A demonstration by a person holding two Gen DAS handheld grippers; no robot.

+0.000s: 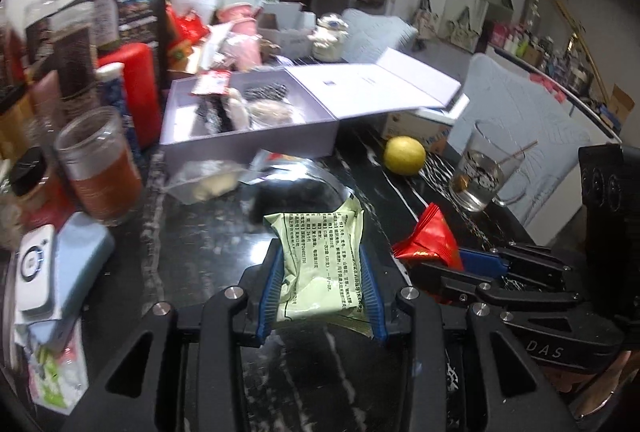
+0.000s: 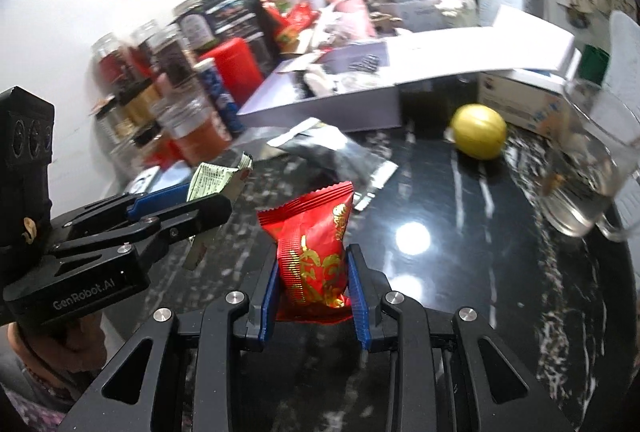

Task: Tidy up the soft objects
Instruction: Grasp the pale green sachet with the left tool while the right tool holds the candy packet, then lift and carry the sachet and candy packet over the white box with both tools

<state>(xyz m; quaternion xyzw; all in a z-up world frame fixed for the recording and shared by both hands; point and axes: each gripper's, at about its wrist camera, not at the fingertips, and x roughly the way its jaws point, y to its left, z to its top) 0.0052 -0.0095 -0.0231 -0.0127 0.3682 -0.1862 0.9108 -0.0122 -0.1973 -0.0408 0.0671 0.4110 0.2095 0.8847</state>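
Packets in both tongs: your left gripper (image 1: 320,292) is pinching the pale green printed sachet (image 1: 320,256) across its lower half, blue pads pressed into both side edges, top half sticking out free ahead of the fingers. Your right gripper (image 2: 314,290) is clamped on the red foil snack packet (image 2: 316,244) the same way, low on the body, crimped top seal poking up past the fingertips.

Both look light and crushable (air-puffed foil, will dent, not break). Foil is probably slick, so a mid-body pinch like this seems safer than a grip on the thin seal edge, which could slide out.

Ahead of both grippers sits the open lavender box (image 1: 248,144) with soft items already in it, lid flipped back: likely drop spot. Between you and the box lie a silver foil pouch (image 2: 336,152) and a clear-wrapped white piece (image 1: 208,184) on the black marble table (image 2: 460,272). Right of your right tongs: lemon (image 2: 478,130) and glass mug (image 2: 584,168), fragile, so keep clear.
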